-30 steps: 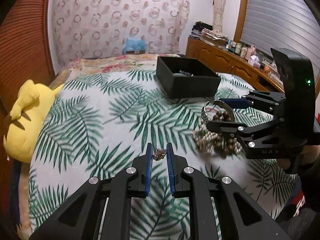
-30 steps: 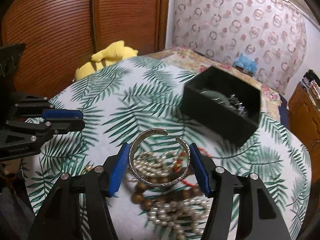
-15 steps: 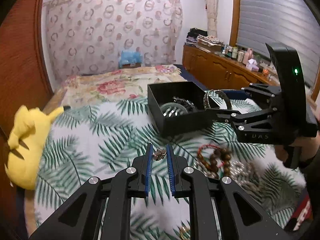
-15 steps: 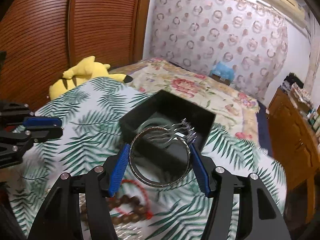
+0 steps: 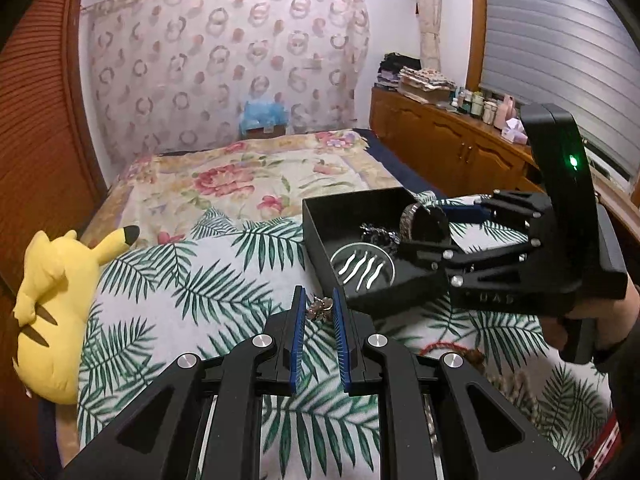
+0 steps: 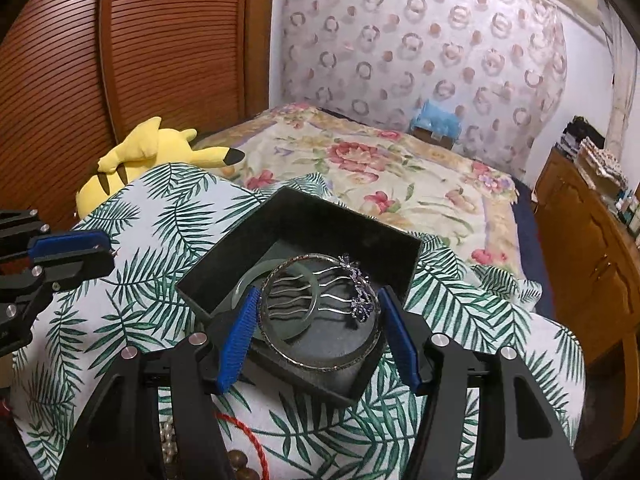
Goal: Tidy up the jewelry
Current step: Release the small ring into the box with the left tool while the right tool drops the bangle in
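My right gripper [image 6: 318, 312] is shut on a silver bangle [image 6: 320, 362] and holds it over the open black box [image 6: 294, 210]. A jade bangle [image 6: 250, 278] and a silver hair comb [image 6: 352, 280] lie inside the box. In the left wrist view the right gripper [image 5: 426, 226] reaches over the box [image 5: 320, 236] from the right, with the bangle [image 5: 408, 218] on edge. My left gripper [image 5: 318, 308] is shut on a small metal trinket [image 5: 318, 306], just in front of the box's near left corner.
A yellow plush toy [image 5: 52, 304] lies at the bed's left edge. Bead strings and a red cord [image 6: 244, 434] lie on the palm-leaf cloth [image 5: 180, 292] near the grippers. A wooden dresser [image 5: 448, 148] stands to the right, a slatted wardrobe [image 6: 120, 40] to the left.
My right gripper has lifted the silver bangle off the bead pile and carried it forward over the black box. My left gripper has risen and moved toward the box with its trinket.
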Demonstrator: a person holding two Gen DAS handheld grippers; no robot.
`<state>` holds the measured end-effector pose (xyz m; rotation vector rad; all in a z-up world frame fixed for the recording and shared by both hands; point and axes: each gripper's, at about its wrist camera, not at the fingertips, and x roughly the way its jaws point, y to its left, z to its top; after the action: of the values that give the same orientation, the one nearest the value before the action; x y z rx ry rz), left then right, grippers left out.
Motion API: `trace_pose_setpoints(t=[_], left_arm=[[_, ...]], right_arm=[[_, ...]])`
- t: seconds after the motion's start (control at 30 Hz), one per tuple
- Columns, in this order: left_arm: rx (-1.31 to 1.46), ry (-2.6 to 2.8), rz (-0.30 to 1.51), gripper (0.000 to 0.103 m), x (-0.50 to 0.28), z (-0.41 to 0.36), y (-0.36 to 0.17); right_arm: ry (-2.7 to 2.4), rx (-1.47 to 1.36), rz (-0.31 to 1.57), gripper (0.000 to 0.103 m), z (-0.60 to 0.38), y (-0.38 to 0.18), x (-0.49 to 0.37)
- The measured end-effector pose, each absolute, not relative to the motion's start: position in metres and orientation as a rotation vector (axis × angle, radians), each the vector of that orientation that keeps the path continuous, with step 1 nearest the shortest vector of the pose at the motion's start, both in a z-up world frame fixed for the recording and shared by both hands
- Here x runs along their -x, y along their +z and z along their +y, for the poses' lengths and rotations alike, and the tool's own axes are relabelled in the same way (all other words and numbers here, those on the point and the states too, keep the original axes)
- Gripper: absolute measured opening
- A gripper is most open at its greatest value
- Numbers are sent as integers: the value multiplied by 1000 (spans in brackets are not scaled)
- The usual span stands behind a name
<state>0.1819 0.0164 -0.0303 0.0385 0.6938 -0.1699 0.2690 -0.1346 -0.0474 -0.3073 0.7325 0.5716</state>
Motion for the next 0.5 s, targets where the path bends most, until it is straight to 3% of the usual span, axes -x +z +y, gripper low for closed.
trace_pose_setpoints(t=[0.5], left_arm=[[-107, -172, 704, 13, -228, -23, -28]], right_arm=[[542, 240, 712, 63, -185, -39, -256]])
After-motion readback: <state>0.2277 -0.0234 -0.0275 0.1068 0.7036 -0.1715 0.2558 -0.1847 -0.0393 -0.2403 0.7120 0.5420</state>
